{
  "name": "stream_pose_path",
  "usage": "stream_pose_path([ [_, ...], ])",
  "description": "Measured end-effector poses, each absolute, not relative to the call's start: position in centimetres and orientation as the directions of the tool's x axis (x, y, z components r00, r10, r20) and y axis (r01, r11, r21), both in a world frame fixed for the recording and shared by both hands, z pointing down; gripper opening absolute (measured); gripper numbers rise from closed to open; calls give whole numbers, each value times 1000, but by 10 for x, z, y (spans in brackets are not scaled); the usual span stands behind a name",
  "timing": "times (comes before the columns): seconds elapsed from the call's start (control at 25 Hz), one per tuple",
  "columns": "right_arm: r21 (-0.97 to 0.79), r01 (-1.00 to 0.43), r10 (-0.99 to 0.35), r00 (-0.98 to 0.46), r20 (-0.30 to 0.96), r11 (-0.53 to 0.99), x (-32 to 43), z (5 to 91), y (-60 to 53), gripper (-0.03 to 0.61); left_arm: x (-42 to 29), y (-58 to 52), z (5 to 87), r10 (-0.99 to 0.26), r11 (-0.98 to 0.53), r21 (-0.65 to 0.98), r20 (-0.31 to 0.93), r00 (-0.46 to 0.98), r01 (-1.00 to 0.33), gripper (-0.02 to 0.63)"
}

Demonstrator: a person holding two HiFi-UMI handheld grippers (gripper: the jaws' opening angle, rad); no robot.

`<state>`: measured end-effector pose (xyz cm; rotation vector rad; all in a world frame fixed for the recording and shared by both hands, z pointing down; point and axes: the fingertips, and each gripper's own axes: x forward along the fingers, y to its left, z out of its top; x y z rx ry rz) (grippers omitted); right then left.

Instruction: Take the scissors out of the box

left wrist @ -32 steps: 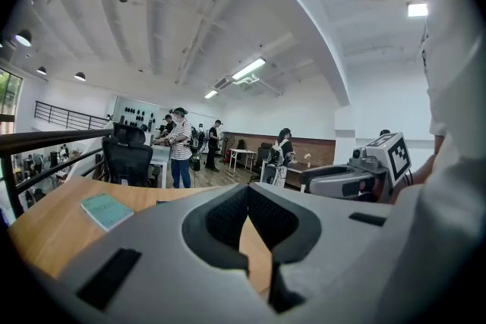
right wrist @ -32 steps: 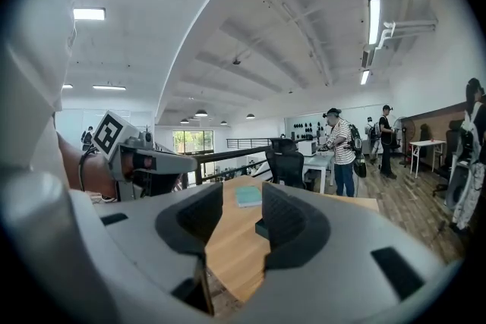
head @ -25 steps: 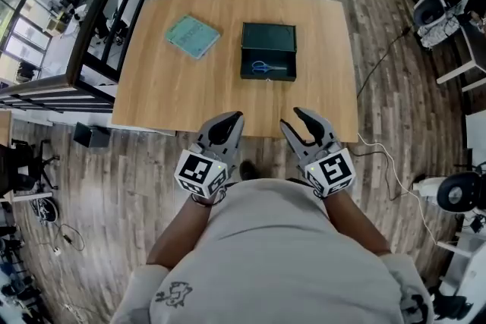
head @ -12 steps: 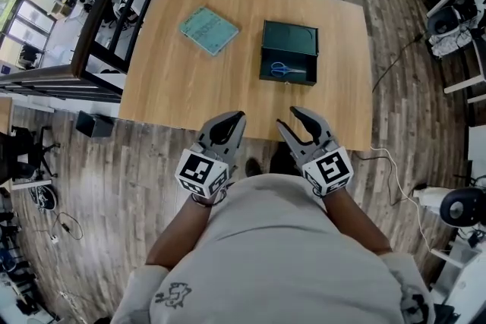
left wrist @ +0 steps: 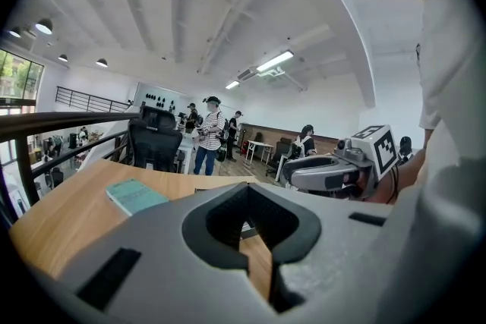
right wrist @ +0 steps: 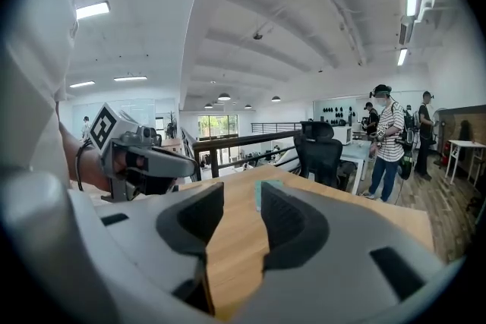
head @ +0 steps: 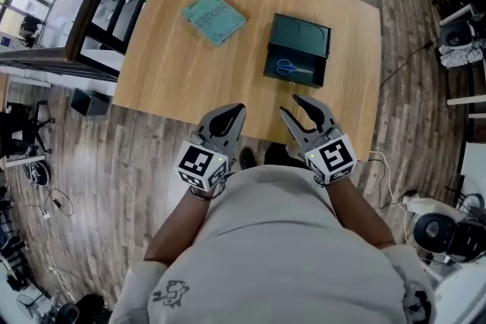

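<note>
An open dark green box (head: 301, 38) stands on the wooden table (head: 175, 64), right of centre. Blue-handled scissors (head: 292, 68) lie inside it near its front wall. Both grippers hover at the table's near edge, well short of the box. My left gripper (head: 240, 108) has its fingertips together around a hollow, with nothing in it; it also shows as left gripper (left wrist: 247, 190). My right gripper (head: 290, 105) stands a little open and empty, below the box; in its own view the right gripper (right wrist: 243, 190) shows bare wood between its jaws.
A teal book (head: 214, 17) lies at the table's far left, also seen as teal book (left wrist: 137, 196). A black office chair (right wrist: 323, 152) and a dark railing (head: 99, 4) stand beside the table. People (left wrist: 206, 136) stand beyond the far edge. Cables run across the floor at right.
The head view has swung, so the table now sits tilted and slightly lower in frame. Both grippers stay at the near edge in the same states. The scissors still lie in the box.
</note>
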<state>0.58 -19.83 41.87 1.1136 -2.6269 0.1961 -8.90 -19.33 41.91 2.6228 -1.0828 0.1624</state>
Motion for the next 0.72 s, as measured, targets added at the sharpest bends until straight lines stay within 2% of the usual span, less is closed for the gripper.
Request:
stream_pose_path([
  [0.4, -7, -636, -578, -707, 407, 772, 19, 448, -257, 161, -73, -236, 457, -691, -596, 277, 302, 657, -754, 5],
  [0.72, 12, -553, -479, -711, 516, 833, 41, 505, -303, 146, -44, -264, 485, -681, -577, 276, 356, 640, -768, 5],
])
